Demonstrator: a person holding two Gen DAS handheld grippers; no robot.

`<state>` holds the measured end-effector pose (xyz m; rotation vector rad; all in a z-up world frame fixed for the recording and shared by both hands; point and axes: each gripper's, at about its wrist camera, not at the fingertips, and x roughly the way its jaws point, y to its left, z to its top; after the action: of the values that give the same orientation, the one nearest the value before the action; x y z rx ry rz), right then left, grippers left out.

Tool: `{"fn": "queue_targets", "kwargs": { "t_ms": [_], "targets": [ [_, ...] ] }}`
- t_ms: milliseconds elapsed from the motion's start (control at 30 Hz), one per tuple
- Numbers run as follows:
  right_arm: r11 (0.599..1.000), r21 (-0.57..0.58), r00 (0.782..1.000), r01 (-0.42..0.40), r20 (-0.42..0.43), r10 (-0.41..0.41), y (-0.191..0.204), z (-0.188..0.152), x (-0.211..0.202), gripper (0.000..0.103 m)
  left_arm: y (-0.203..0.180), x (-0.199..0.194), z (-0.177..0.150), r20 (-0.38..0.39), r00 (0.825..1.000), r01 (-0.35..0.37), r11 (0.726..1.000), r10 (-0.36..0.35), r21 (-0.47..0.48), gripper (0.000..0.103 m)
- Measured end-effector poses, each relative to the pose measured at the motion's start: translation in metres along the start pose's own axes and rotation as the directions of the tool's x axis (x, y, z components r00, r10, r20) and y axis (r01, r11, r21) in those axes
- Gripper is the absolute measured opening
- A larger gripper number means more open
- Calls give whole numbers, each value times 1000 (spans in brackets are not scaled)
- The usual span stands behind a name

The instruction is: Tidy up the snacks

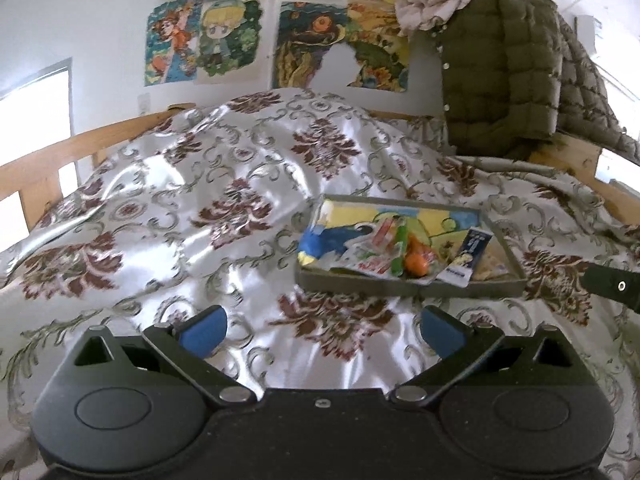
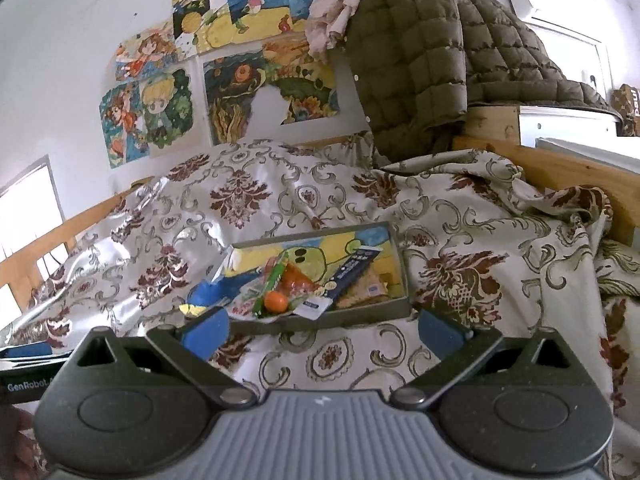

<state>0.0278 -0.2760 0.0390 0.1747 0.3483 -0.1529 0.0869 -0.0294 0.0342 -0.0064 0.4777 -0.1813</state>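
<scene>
A shallow grey box (image 1: 404,286) (image 2: 360,314) with a cartoon-printed floor lies on the bedspread. Inside it are snacks: an orange ball-shaped sweet (image 1: 416,262) (image 2: 276,302), a green stick packet (image 1: 400,248) (image 2: 272,280), a dark blue packet (image 1: 470,250) (image 2: 348,270), a blue item (image 1: 320,242) (image 2: 206,294) and pale wrappers. My left gripper (image 1: 322,330) is open, short of the box's near wall and to its left. My right gripper (image 2: 324,330) is open too, its fingertips just before the box's near wall. Neither holds anything.
A shiny floral bedspread (image 1: 200,200) (image 2: 460,280) covers the wooden-framed bed (image 1: 60,152). An olive quilted jacket (image 1: 500,72) (image 2: 420,52) hangs over the far right end. Cartoon posters (image 1: 208,40) cover the wall. The other gripper's body (image 1: 616,286) (image 2: 24,384) shows at each view's edge.
</scene>
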Motion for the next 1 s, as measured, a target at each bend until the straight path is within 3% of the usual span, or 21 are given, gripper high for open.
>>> {"fn": "queue_targets", "kwargs": {
  "t_ms": [333, 1000],
  "targets": [
    [997, -64, 995, 33, -92, -39, 13, -15, 5, 103, 11, 0, -19, -47, 997, -68, 998, 68, -2, 102],
    [995, -93, 989, 37, -141, -50, 12, -19, 14, 103, 11, 4, -22, -72, 995, -77, 997, 75, -20, 102]
  ]
}}
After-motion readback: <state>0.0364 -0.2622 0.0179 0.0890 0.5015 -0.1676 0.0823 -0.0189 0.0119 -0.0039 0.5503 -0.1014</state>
